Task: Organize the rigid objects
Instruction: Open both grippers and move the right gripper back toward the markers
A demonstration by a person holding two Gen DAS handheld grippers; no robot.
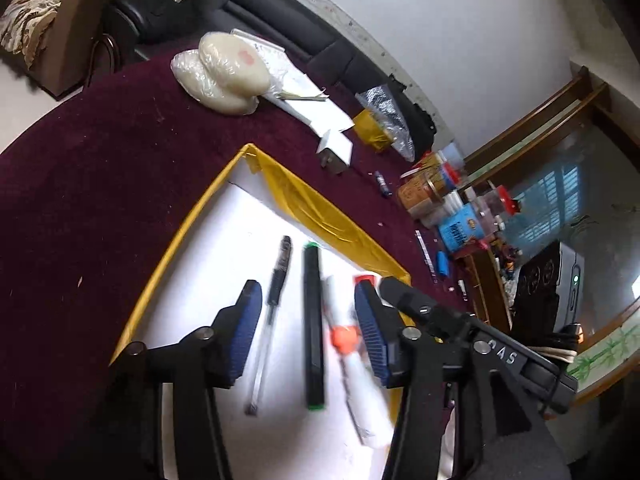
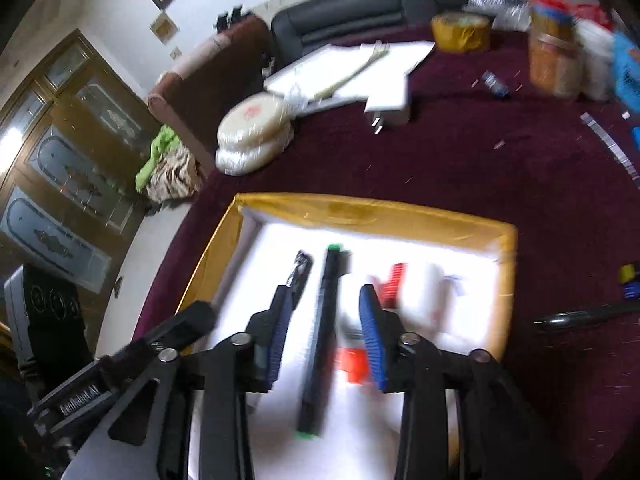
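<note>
A shallow white tray with yellow taped rim (image 1: 192,216) (image 2: 400,210) lies on the dark red tablecloth. In it lie a clear ballpoint pen (image 1: 272,304) (image 2: 300,272), a black marker with green ends (image 1: 313,328) (image 2: 322,336), a white marker with an orange band (image 1: 344,340) (image 2: 352,364) and a white red-capped item (image 1: 366,279) (image 2: 394,284). My left gripper (image 1: 306,300) is open above the pens. My right gripper (image 2: 326,304) is open, straddling the black marker. Its black body shows in the left wrist view (image 1: 460,328).
On the cloth beyond the tray are wrapped round cakes (image 1: 228,72) (image 2: 252,136), white boxes and a plug adapter (image 1: 334,152) (image 2: 388,110), a yellow tape roll (image 2: 460,32), jars and tins (image 1: 440,196) (image 2: 556,56), a small battery (image 1: 382,184), and a black pen (image 2: 580,318) right of the tray.
</note>
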